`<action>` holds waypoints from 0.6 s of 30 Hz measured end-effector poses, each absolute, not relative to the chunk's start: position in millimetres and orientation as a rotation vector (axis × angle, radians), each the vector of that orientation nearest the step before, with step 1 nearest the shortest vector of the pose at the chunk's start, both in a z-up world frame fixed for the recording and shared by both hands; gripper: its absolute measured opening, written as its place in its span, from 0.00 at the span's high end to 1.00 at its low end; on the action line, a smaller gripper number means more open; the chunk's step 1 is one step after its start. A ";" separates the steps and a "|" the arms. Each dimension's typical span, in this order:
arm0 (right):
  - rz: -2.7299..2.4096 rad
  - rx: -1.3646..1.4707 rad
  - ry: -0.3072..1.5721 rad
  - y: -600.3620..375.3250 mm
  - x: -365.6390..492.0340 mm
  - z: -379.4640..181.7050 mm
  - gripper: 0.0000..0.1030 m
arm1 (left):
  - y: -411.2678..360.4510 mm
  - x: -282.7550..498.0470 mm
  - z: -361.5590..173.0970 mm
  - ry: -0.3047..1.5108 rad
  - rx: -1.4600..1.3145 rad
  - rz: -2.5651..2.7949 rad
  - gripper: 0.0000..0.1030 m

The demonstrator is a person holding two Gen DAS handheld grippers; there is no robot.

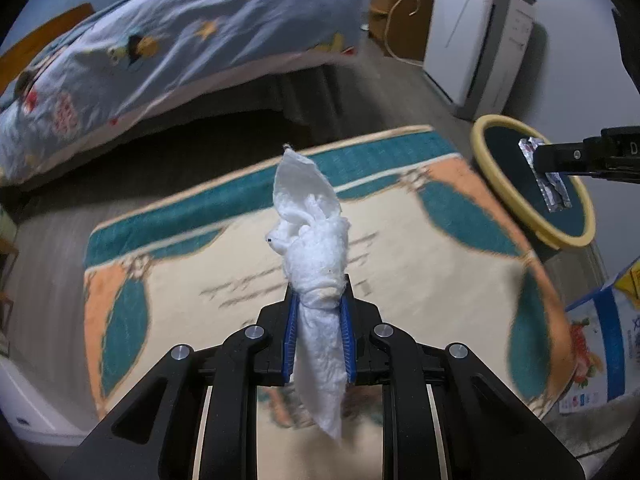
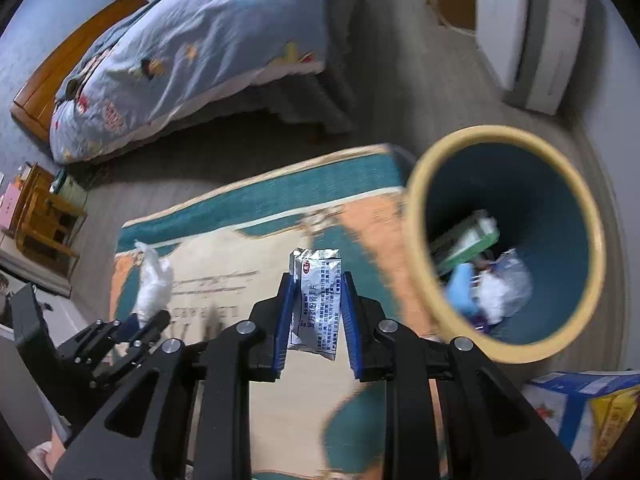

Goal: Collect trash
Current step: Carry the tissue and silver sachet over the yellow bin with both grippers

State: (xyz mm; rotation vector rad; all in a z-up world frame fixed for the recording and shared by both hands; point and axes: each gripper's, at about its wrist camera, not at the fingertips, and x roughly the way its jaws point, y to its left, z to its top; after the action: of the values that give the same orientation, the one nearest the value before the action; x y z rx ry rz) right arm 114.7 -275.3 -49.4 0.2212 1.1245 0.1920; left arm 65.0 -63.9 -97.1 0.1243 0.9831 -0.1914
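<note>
A crumpled white tissue (image 1: 316,264) stands up from between the blue pads of the left gripper (image 1: 319,308), which pinch it about the middle: a loose, thin flap rises above the grip and a twisted tail hangs below. The jaws stand narrow, clamped on the paper, and no part of it touches the floor. The right gripper (image 2: 316,300) likewise grips a thing, a flat silver foil sachet (image 2: 318,300) with red and dark print, its top edge torn and crinkled, held upright between the pads. Just right of that sachet is the round waste bin (image 2: 416,216), cream-rimmed and dark teal inside, with a green box, something blue and clear plastic lying at its bottom. Under both grippers spreads a cream, teal and orange rug (image 1: 408,240) on a grey wood floor. Beyond it is a bed (image 1: 160,40) under a pale blue printed quilt, and a white appliance (image 1: 472,40) against the far wall.
</note>
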 end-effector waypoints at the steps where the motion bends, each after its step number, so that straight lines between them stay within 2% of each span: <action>1: 0.186 0.225 1.122 -282.5 114.3 -48.6 0.78 | -69.9 67.0 -96.0 0.980 0.130 -0.197 0.81; 18: 0.073 0.268 1.081 -394.9 114.8 -45.4 0.78 | -207.7 84.6 -81.0 0.919 0.236 -0.420 0.81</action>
State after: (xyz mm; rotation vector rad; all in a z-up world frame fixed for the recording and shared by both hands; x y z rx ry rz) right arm 114.8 -394.9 -45.4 0.2685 1.0807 0.0732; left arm 84.6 -207.7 -81.0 0.2361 0.9192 -0.4199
